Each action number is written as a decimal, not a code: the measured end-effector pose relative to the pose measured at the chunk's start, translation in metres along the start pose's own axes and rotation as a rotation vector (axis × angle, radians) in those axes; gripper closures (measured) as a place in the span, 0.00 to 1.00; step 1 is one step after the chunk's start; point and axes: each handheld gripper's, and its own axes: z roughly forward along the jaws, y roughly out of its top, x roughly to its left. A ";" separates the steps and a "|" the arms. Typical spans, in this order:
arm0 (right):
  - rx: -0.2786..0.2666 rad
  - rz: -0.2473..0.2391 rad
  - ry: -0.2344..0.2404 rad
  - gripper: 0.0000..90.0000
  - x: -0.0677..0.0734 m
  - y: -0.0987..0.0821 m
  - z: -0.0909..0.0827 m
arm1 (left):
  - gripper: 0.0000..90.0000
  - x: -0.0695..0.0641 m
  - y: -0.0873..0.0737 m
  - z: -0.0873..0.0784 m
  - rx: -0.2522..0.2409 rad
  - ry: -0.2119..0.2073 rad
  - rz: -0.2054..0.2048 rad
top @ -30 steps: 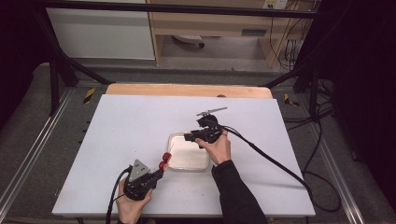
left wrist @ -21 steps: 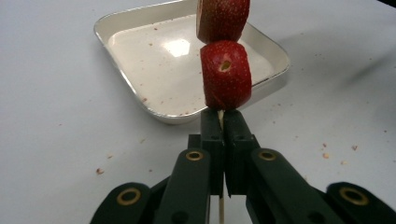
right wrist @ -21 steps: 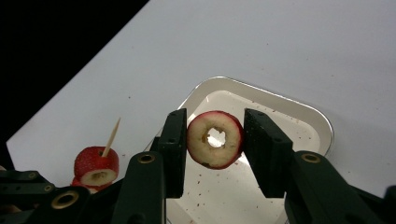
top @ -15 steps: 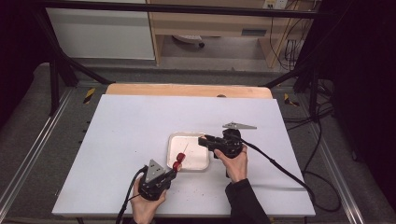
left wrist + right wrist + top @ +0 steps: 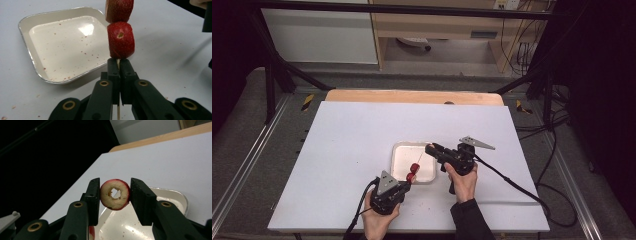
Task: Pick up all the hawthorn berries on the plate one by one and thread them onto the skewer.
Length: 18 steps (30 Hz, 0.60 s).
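My left gripper (image 5: 119,66) is shut on a thin wooden skewer (image 5: 118,62) just below two red fruit pieces (image 5: 120,40) threaded on it. Seen from above, the left gripper (image 5: 406,183) sits at the front edge of the white tray (image 5: 399,150), with the skewer's red pieces (image 5: 412,171) slanting over the tray. My right gripper (image 5: 115,192) is shut on a ring-shaped red-skinned fruit slice (image 5: 115,194) with a hole through its middle. In the high view the right gripper (image 5: 430,148) points left over the tray's right rim, near the skewer's tip.
The tray (image 5: 37,71) holds only red specks. It sits on a white tabletop (image 5: 352,145) with a wooden strip (image 5: 412,96) along the far edge. Cables (image 5: 512,182) trail off right. Metal frame bars and dark floor surround the table.
My right gripper moved from above the tray's far side to its right rim and lower. My left gripper slid right, bringing the skewer over the tray's front edge.
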 end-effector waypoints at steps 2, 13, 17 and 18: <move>-0.016 0.008 0.004 0.68 0.001 -0.001 0.000 | 0.98 -0.002 0.000 0.001 0.001 -0.006 -0.006; -0.125 0.013 0.013 0.68 0.004 -0.004 0.002 | 0.98 -0.011 0.002 0.004 -0.021 -0.046 -0.062; -0.129 0.006 0.017 0.68 0.004 -0.005 0.002 | 0.98 -0.012 0.003 0.004 -0.025 -0.048 -0.072; -0.126 0.006 0.022 0.68 0.004 -0.005 0.002 | 0.98 -0.011 0.003 0.004 -0.026 -0.049 -0.078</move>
